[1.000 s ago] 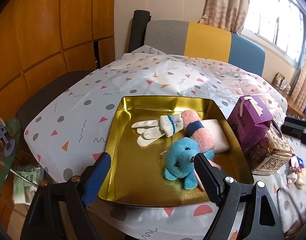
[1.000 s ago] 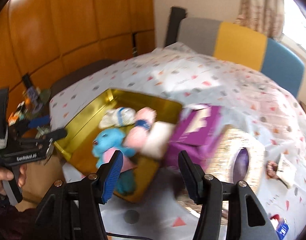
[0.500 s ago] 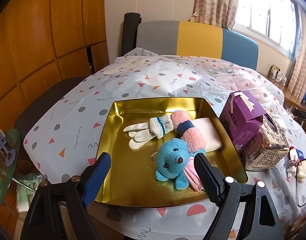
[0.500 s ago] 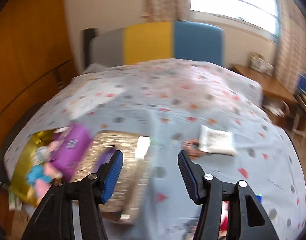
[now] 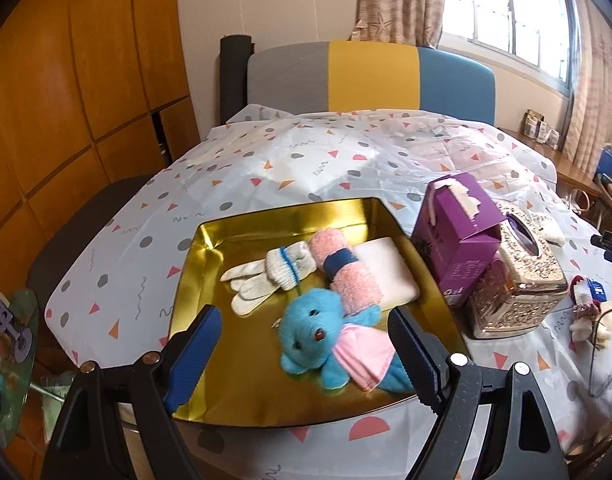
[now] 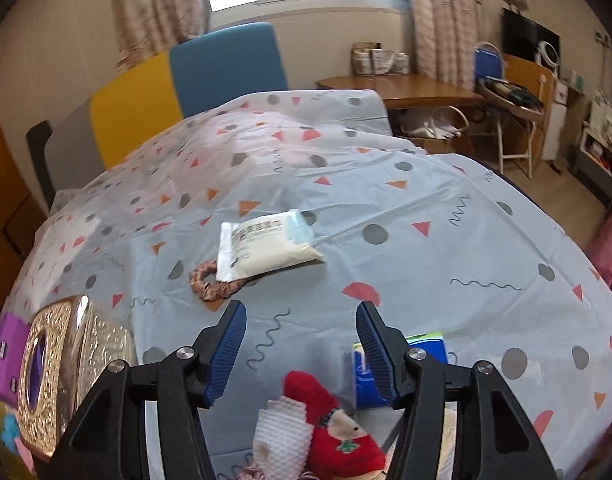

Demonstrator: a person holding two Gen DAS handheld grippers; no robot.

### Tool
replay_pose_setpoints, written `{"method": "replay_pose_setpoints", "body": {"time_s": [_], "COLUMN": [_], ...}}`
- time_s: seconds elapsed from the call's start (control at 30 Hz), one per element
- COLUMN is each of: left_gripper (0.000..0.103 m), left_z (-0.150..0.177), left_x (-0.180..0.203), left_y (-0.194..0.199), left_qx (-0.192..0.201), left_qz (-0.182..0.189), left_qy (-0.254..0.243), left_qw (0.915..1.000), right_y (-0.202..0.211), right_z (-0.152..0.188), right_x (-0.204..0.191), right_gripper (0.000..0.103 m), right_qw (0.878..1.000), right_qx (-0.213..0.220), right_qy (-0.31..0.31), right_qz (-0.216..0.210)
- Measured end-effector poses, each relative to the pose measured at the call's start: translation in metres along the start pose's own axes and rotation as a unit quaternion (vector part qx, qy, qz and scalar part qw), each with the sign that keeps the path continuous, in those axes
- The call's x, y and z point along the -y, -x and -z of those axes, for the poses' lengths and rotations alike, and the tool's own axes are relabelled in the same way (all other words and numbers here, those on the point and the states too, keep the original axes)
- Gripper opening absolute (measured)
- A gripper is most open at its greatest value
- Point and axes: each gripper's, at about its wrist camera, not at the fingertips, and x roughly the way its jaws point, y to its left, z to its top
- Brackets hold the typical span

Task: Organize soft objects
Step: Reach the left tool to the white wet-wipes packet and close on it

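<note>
A gold tray (image 5: 210, 256) on the table holds a blue teddy (image 5: 318, 336) in a pink skirt, white gloves (image 5: 270, 276), a rolled pink towel (image 5: 346, 272) and a white pad (image 5: 390, 268). My left gripper (image 5: 302, 352) is open and empty just before the tray's near edge. My right gripper (image 6: 300, 352) is open and empty above the tablecloth. Below it lie a red and white soft toy (image 6: 326, 432) and a blue tissue pack (image 6: 426, 344). Farther off lie a white packet (image 6: 266, 244) and a pink scrunchie (image 6: 212, 280).
A purple box (image 5: 458, 236) and a glittery tissue box (image 5: 522, 276) stand right of the tray; the tissue box also shows in the right wrist view (image 6: 58, 364). A small plush (image 5: 586, 320) lies at the right. A colourful bench (image 5: 370, 76) stands behind the table.
My right gripper has swung right, away from the tray to the table's right part. My left gripper has shifted a little; the tray's contents have not moved.
</note>
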Motion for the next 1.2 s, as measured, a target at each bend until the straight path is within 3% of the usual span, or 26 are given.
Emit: {"method": "replay_pose_setpoints", "body": {"time_s": [0.17, 0.4, 0.7, 0.93, 1.07, 1.2], "left_gripper": [0.086, 0.086, 0.086, 0.089, 0.091, 0.091], "left_z": [-0.013, -0.047, -0.104, -0.135, -0.136, -0.132], "left_x": [0.018, 0.053, 0.152, 0.270, 0.338, 0.404], "left_y": [0.003, 0.013, 0.015, -0.009, -0.036, -0.078], "left_qx": [0.011, 0.040, 0.050, 0.003, -0.017, -0.051], "left_qz": [0.008, 0.053, 0.160, 0.212, 0.193, 0.182], "left_qy": [-0.026, -0.060, -0.132, -0.231, -0.311, -0.386], "left_qw": [0.9996, 0.9960, 0.9769, 0.9496, 0.9304, 0.9029], "right_y": [0.001, 0.000, -0.004, 0.008, 0.019, 0.025], "right_z": [0.000, -0.001, 0.000, -0.003, -0.006, -0.008], "right_x": [0.006, 0.015, 0.048, 0.060, 0.068, 0.079], "right_gripper": [0.058, 0.058, 0.058, 0.058, 0.058, 0.058], "right_qw": [1.000, 0.998, 0.989, 0.985, 0.981, 0.975], "right_qx": [-0.008, -0.020, -0.049, -0.032, -0.013, -0.005], "right_qy": [-0.026, -0.053, -0.139, -0.171, -0.191, -0.220], "right_qz": [-0.003, 0.001, 0.013, 0.012, 0.001, -0.019]}}
